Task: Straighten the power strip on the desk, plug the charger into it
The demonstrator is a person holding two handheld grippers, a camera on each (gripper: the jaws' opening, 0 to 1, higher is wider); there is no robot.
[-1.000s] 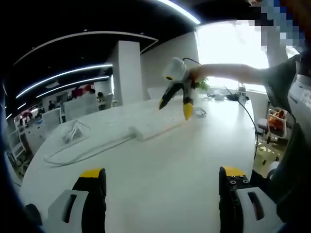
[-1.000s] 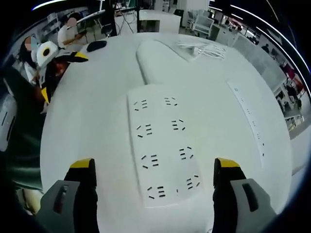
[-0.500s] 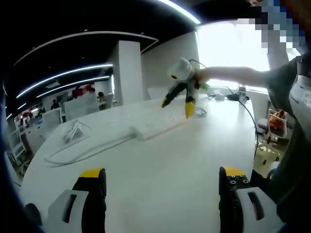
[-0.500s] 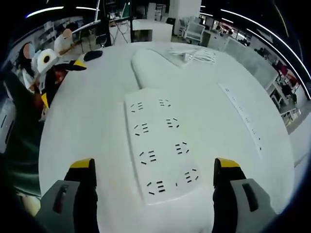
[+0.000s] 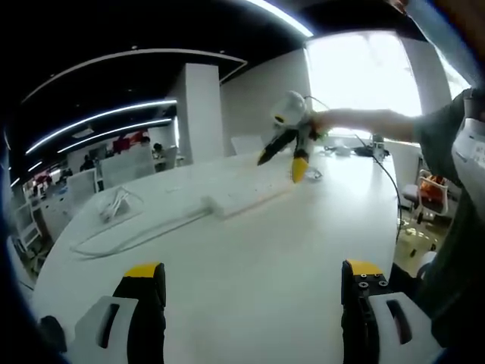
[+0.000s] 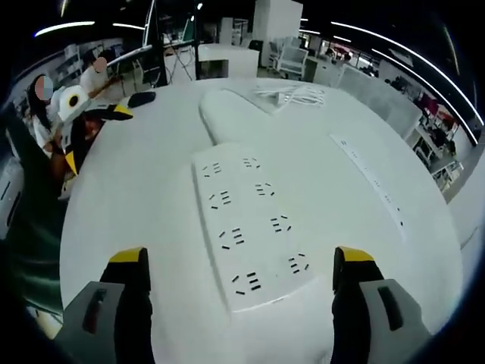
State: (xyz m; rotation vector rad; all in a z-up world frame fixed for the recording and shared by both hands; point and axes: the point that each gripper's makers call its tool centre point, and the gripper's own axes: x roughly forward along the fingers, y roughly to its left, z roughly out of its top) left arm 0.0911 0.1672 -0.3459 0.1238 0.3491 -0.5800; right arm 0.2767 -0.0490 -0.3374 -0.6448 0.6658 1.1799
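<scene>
The left black, yellow-tipped tongs sit on grey-white plastic mounts. The right tongs match them. The person wears a dark grey short sleeve.

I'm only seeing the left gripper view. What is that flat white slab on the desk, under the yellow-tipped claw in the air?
Observer: The right gripper view looks down on it: it's a power strip, face up, with eight socket groups in two columns.
Operator: Is anything plugged in?
Observer: No. Every socket that shows there is bare.
Operator: And that claw, is it holding something?
Observer: No. The right gripper is open, with its jaws standing either side of the strip's near end in its own view.
Operator: Is there anything else on the desk that I'm missing?
Observer: A small dark object, perhaps a mouse, lies near the far edge.
</scene>
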